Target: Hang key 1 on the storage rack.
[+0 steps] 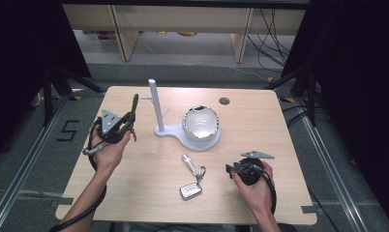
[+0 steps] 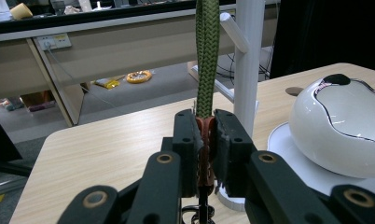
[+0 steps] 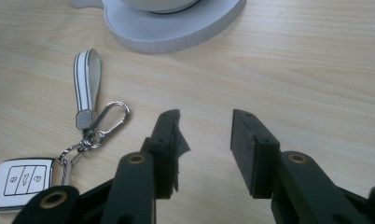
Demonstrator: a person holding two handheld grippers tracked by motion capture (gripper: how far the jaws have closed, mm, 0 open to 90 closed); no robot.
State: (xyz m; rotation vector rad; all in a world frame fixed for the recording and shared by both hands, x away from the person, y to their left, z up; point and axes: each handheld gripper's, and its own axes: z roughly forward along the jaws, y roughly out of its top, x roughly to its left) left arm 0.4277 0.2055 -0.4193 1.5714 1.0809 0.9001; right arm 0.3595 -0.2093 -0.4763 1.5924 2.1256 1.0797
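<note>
olive-green braided strap (image 2: 207, 51), pinched at its reddish lower end between the pressed-together jaws of the left gripper (image 2: 206, 140); it stands upright above the pads, loop end free, likely so it can be hooked on a peg of the white stand (image 2: 247, 65) just beyond. strap held above the table (image 1: 149, 203), left of the stand. white bowl (image 1: 201, 123) sits on the stand's base. right gripper (image 3: 204, 149) rests with jaws spread, nothing between, beside the car key (image 3: 24, 179) and its white strap (image 3: 86, 77).
</note>
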